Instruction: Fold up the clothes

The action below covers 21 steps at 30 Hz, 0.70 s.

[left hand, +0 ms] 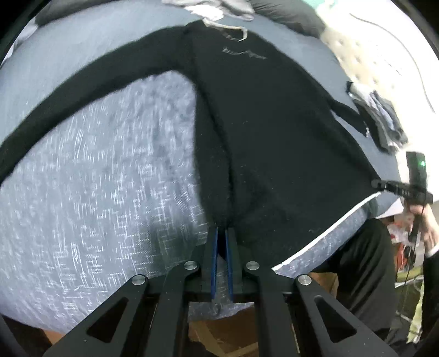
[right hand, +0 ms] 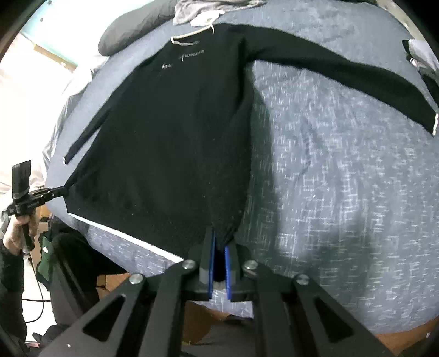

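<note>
Underneath, a grey-blue bed [right hand: 343,192] is carrying a black long-sleeved sweater [right hand: 170,131] lying spread flat, sleeves reaching outward. Loose pale clothes [right hand: 208,11] are lying beyond its collar. Each tool is clenching a bottom corner of the hem: left tool [left hand: 221,233], right tool [right hand: 218,241].
</note>
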Each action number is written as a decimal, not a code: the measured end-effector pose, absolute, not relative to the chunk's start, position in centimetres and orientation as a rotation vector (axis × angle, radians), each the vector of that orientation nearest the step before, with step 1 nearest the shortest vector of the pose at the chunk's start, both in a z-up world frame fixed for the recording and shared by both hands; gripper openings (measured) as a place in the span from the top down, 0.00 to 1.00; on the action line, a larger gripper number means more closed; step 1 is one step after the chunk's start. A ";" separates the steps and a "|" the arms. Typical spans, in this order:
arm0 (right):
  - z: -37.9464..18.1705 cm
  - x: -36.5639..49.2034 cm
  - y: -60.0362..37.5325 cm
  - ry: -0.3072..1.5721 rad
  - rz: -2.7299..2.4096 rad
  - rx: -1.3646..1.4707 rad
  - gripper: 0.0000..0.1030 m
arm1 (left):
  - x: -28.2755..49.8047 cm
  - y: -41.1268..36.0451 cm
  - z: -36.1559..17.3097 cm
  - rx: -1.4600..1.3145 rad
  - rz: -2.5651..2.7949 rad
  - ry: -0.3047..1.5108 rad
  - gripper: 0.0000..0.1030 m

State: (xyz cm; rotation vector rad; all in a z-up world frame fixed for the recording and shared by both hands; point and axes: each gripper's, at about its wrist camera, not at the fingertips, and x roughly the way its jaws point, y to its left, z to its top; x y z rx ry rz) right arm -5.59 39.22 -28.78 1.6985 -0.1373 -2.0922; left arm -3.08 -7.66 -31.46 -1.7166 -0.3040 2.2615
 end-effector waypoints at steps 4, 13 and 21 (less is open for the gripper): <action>-28.6 -6.1 39.0 -0.121 -2.093 1.696 0.93 | -3.2 -7.4 -31.7 -1.740 2.259 -0.306 0.92; -27.2 -7.9 39.2 -0.104 -2.118 1.671 0.78 | -6.1 -8.9 -29.2 -1.711 2.366 -0.286 0.87; -24.4 -13.2 39.2 -0.120 -2.218 1.583 0.73 | -14.0 -9.0 -26.7 -1.610 2.476 -0.222 0.85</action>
